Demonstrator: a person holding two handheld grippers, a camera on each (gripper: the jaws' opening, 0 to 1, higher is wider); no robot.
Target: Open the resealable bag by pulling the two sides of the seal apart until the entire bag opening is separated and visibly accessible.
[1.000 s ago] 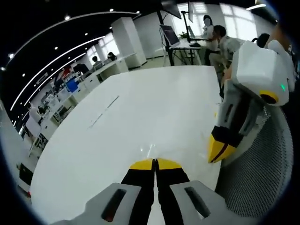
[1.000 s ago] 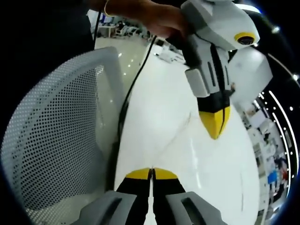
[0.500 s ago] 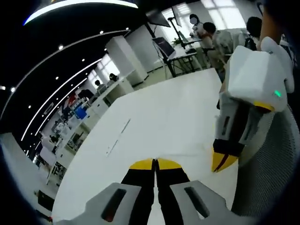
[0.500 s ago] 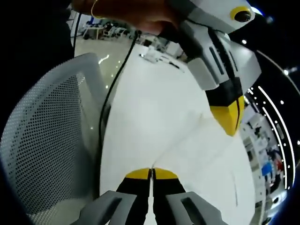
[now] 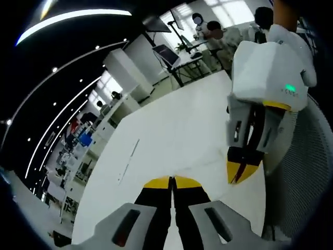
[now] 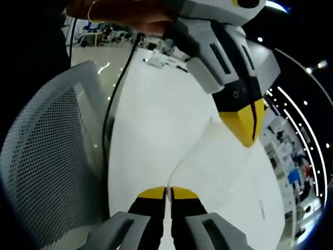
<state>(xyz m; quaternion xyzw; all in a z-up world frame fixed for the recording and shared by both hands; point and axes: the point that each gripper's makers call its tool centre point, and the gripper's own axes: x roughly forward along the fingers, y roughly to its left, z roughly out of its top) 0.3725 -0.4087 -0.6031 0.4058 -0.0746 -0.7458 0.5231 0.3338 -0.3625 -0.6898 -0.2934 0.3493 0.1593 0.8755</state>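
Note:
A clear, nearly invisible resealable bag [image 6: 205,156] shows as faint creases over the white table [image 6: 151,104]. One crease runs from my right gripper [image 6: 167,189], whose yellow-tipped jaws are pressed shut on the film, up to my left gripper [image 6: 245,136]. In the left gripper view the left gripper [image 5: 172,180] is likewise shut on the bag [image 5: 200,165]. The right gripper [image 5: 238,174] hangs at the right with its tips together on the film. The bag's seal cannot be made out.
A grey mesh chair back [image 6: 47,156] stands beside the table edge, also at the right in the left gripper view [image 5: 307,166]. A black cable [image 6: 110,109] hangs from a hand [image 6: 119,10]. People sit at desks [image 5: 208,34] far behind.
Both views have tilted with the hands. Each gripper now looms larger and closer in the other's view. Both pairs of jaws stay shut.

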